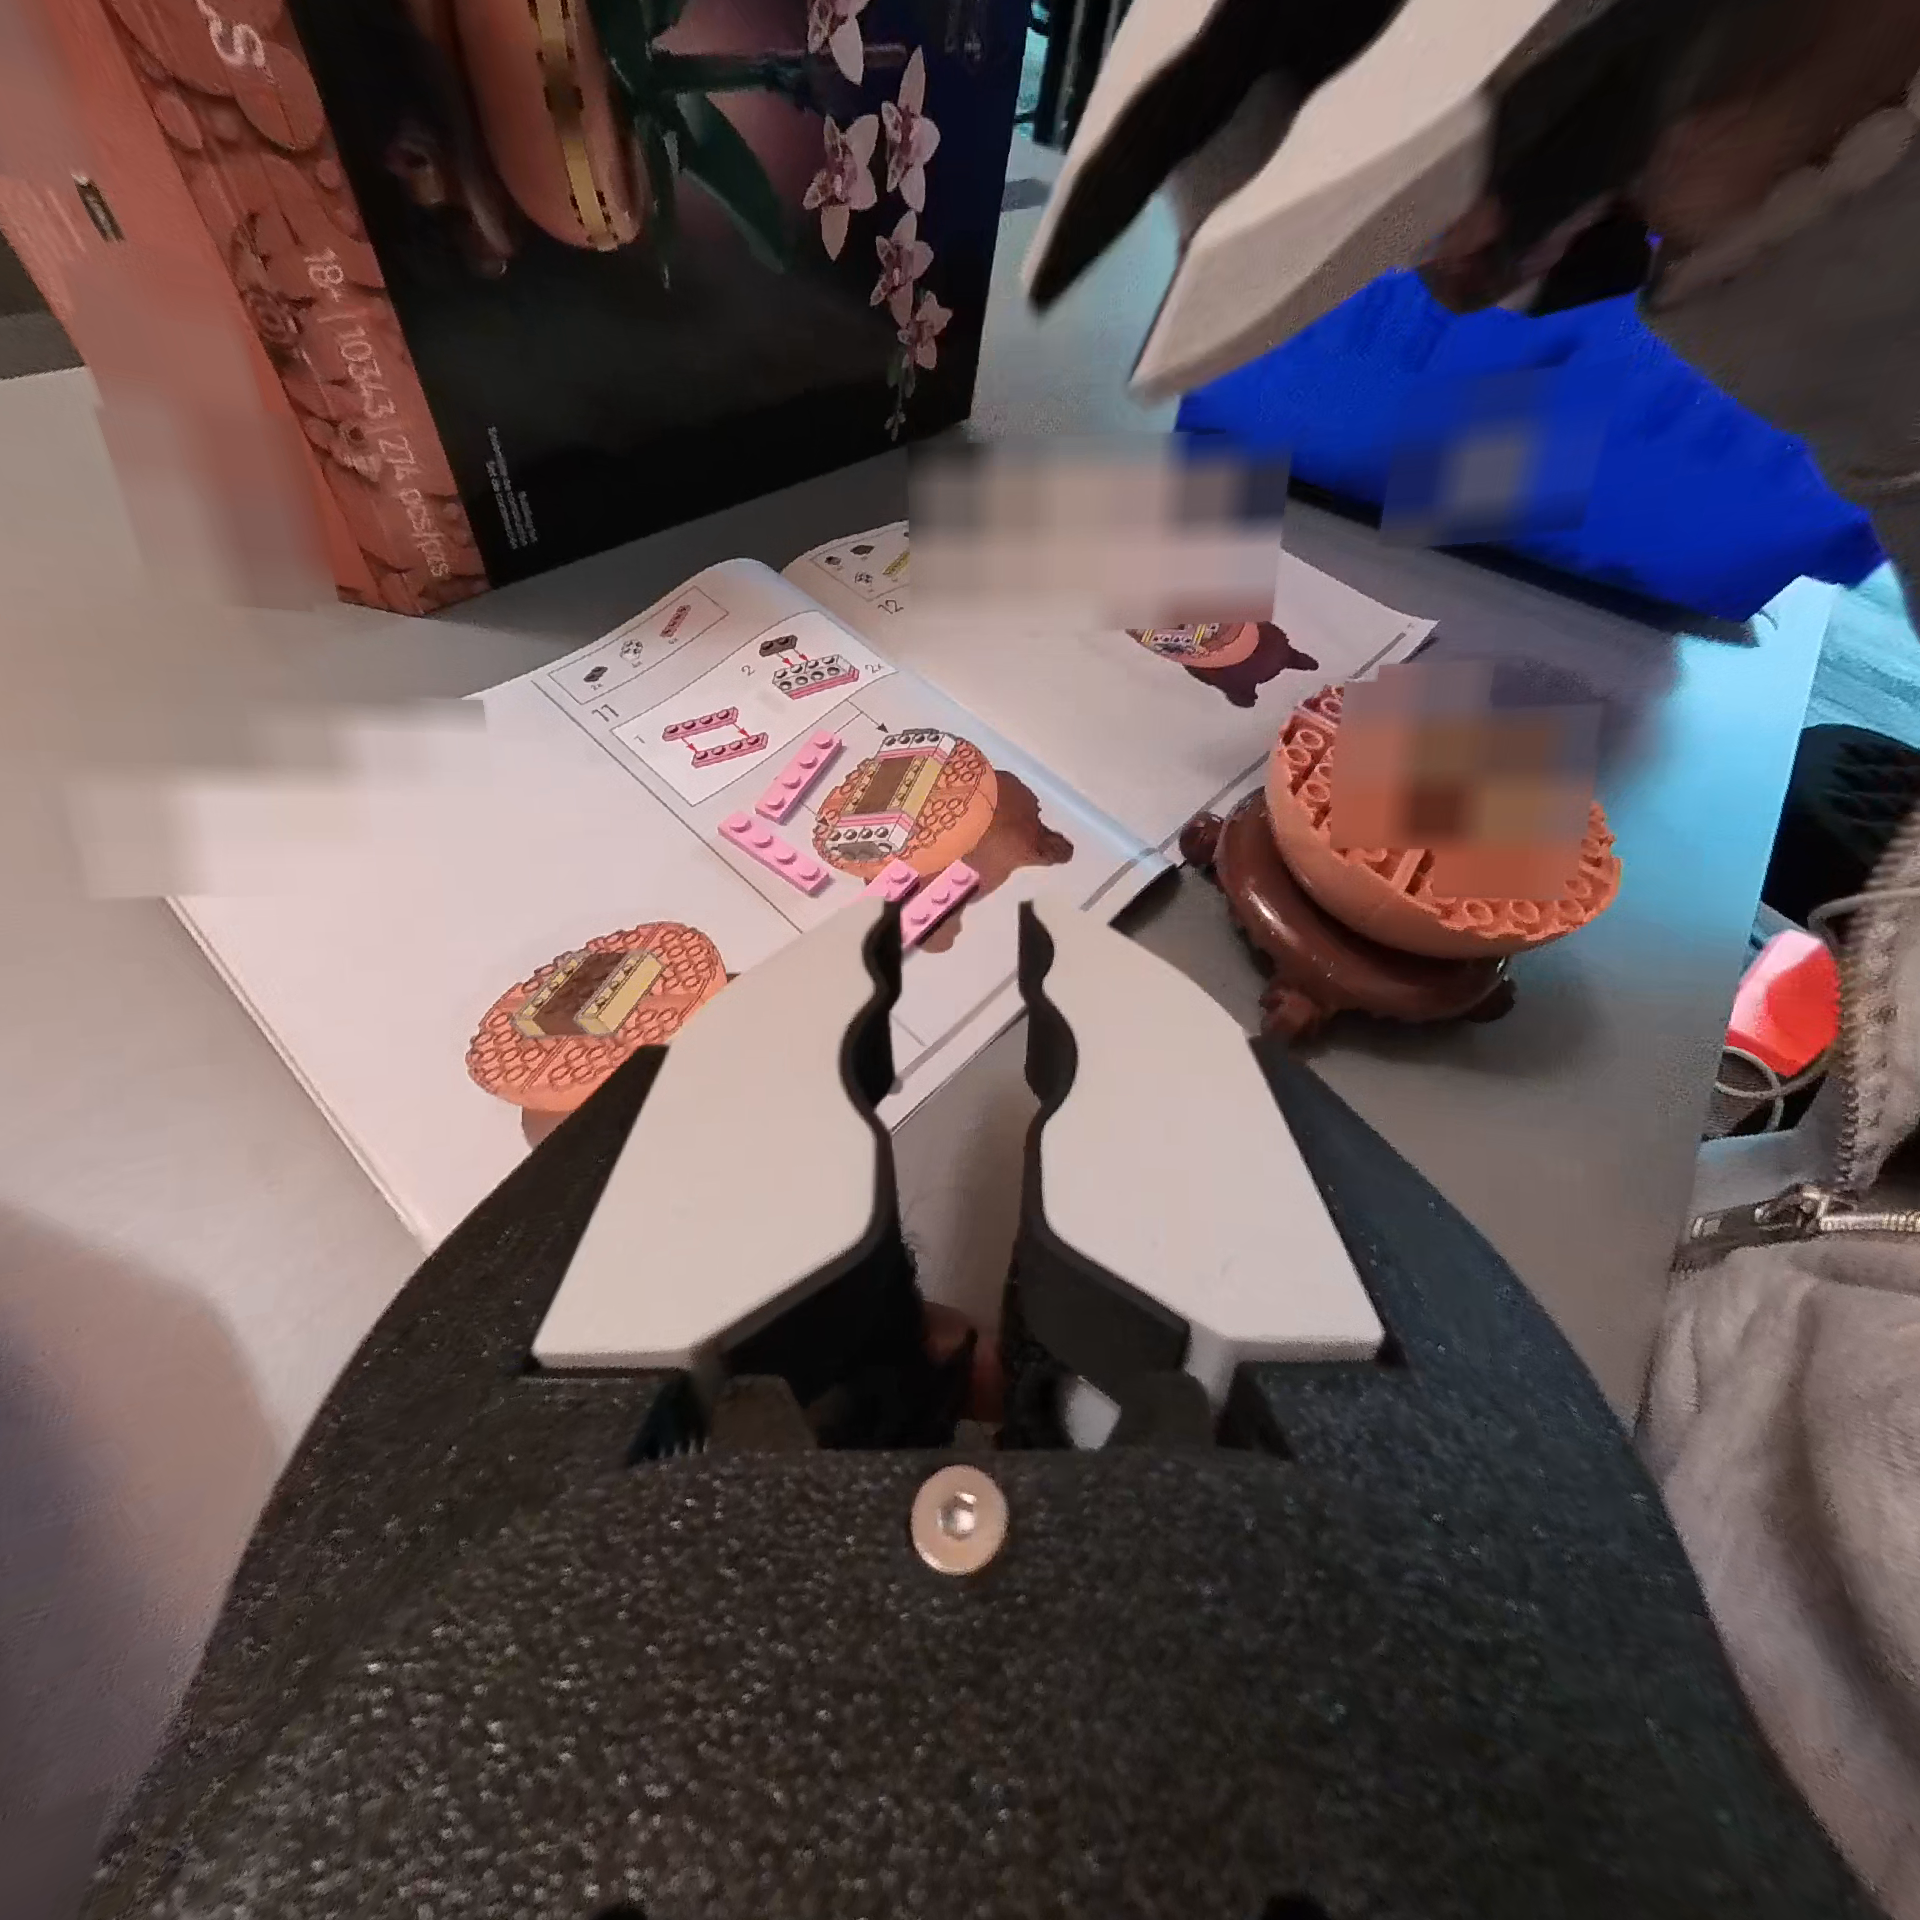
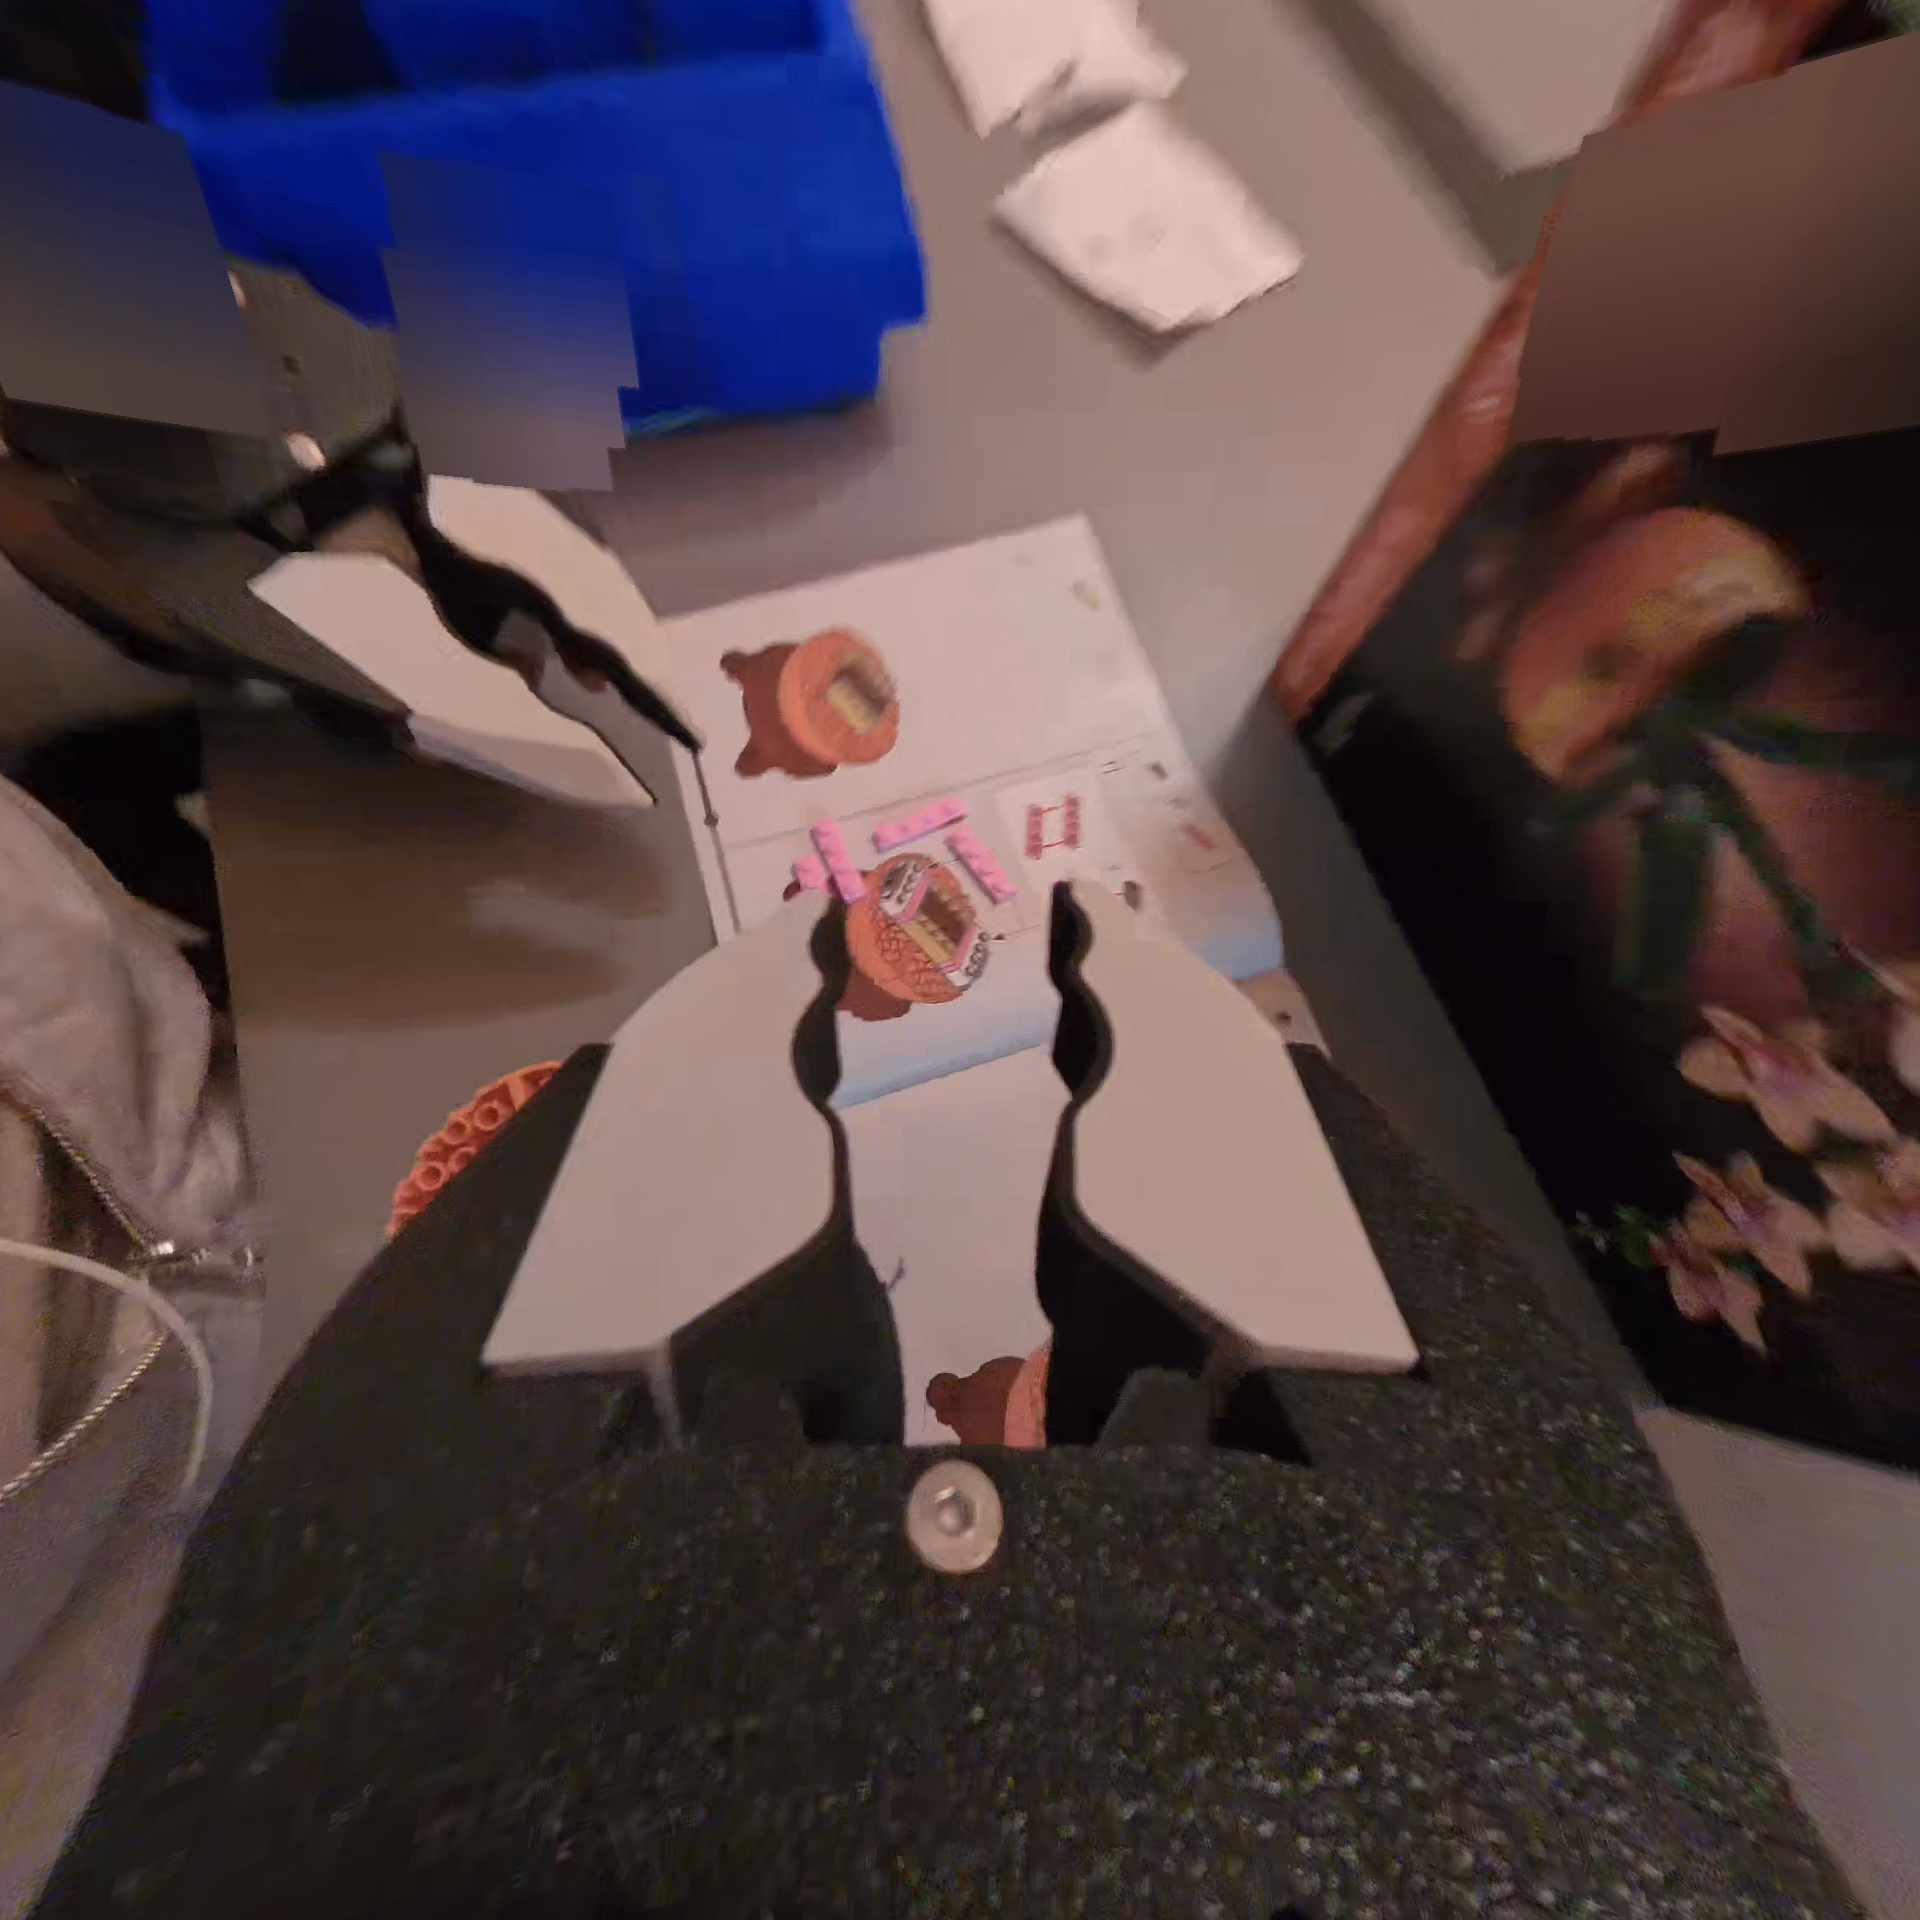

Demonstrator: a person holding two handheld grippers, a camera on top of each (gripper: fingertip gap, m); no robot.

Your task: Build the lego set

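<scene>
**Pink plates just ahead of the left tips**

Both tongs released, nothing between the fingers. Left gripper (image 1: pixel 956 914) hangs low over the open instruction booklet (image 1: pixel 436 904), at frame centre. Loose pink plates (image 1: pixel 774 836) lie on the page directly beyond its tips, slightly left of centre; two long ones point up and right, and a short one (image 1: pixel 930 899) sits nearly under the left fingertip. Right gripper (image 2: pixel 940 904) looks down on the same cluster (image 2: pixel 914 826) from the opposite side, seemingly higher; that view is blurred. The partly built salmon bowl on its brown stand (image 1: pixel 1392 904) stands at centre right, off the page. Judgement: the left is nearer and should turn to close across a plate's narrow width.
</scene>
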